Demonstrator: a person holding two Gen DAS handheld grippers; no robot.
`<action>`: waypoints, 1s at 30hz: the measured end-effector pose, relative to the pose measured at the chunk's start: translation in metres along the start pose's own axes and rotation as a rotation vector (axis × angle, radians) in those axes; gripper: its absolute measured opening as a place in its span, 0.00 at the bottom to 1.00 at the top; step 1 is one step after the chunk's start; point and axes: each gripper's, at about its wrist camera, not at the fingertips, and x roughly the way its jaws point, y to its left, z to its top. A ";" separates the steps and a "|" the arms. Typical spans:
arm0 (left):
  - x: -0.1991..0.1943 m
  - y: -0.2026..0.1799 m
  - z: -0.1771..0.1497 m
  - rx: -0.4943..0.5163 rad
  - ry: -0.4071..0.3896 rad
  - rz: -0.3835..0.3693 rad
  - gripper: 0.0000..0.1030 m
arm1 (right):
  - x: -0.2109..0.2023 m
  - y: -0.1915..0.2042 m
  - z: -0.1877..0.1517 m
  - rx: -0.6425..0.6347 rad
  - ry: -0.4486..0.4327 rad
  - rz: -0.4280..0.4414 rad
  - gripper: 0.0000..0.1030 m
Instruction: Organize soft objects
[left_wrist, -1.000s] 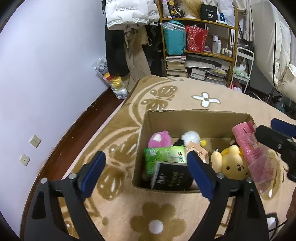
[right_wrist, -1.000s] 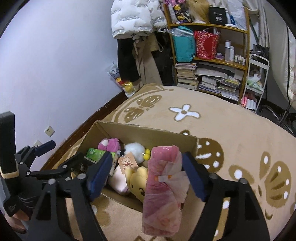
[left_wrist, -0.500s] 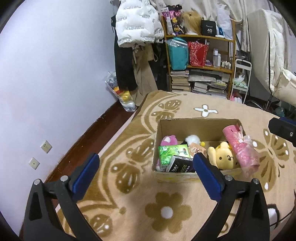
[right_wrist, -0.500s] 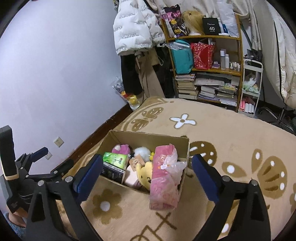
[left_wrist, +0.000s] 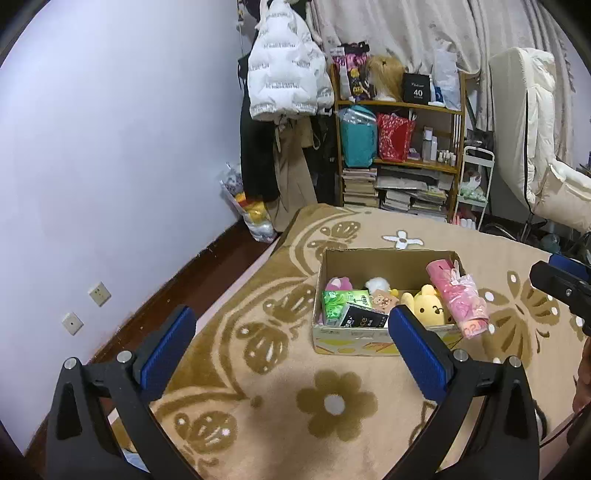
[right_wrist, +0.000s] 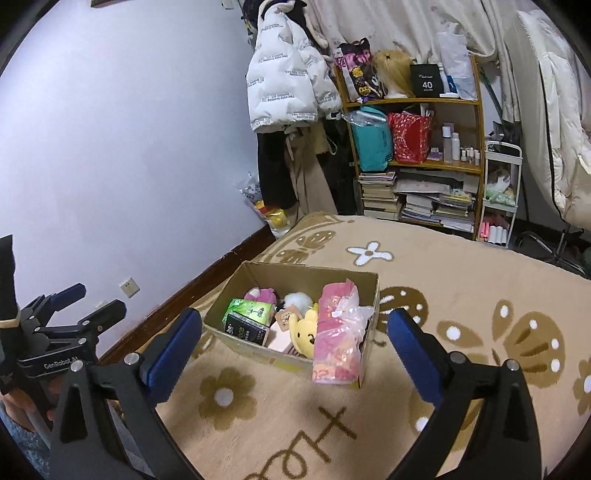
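An open cardboard box (left_wrist: 384, 263) (right_wrist: 295, 274) sits on the flower-patterned carpet. It holds a yellow plush (left_wrist: 426, 308) (right_wrist: 306, 330), a pink plush (left_wrist: 338, 284), a white fluffy toy (left_wrist: 376, 283), a green tissue pack (left_wrist: 341, 301) (right_wrist: 249, 310) and a black box (left_wrist: 364, 317). A pink plastic-wrapped bundle (left_wrist: 458, 299) (right_wrist: 338, 332) leans over the box's right end. My left gripper (left_wrist: 291, 314) hangs well back from the box, jaws still opening, nothing between them. My right gripper (right_wrist: 295, 315) is open and empty, also back from the box.
A lilac wall with sockets (left_wrist: 99, 293) and a strip of dark floor run along the left. Behind the carpet (left_wrist: 332, 402) stand a wooden shelf (left_wrist: 399, 162) of books and bags, hanging coats (left_wrist: 284, 81) and a white cart (left_wrist: 474, 184). A bag of toys (left_wrist: 253, 218) leans at the wall.
Both grippers have drawn back and up from the box, which now looks smaller and farther. Their jaws have spread wider. The pink bundle stays leaning in the box's right end.
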 end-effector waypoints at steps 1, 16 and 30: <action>-0.005 0.000 -0.003 0.004 -0.011 0.005 1.00 | -0.002 0.000 -0.003 0.003 -0.003 0.001 1.00; -0.029 -0.016 -0.032 0.067 -0.106 -0.015 1.00 | -0.029 -0.005 -0.040 -0.049 -0.123 -0.072 1.00; 0.005 -0.025 -0.036 0.051 -0.043 -0.021 1.00 | -0.018 -0.020 -0.060 -0.071 -0.080 -0.125 1.00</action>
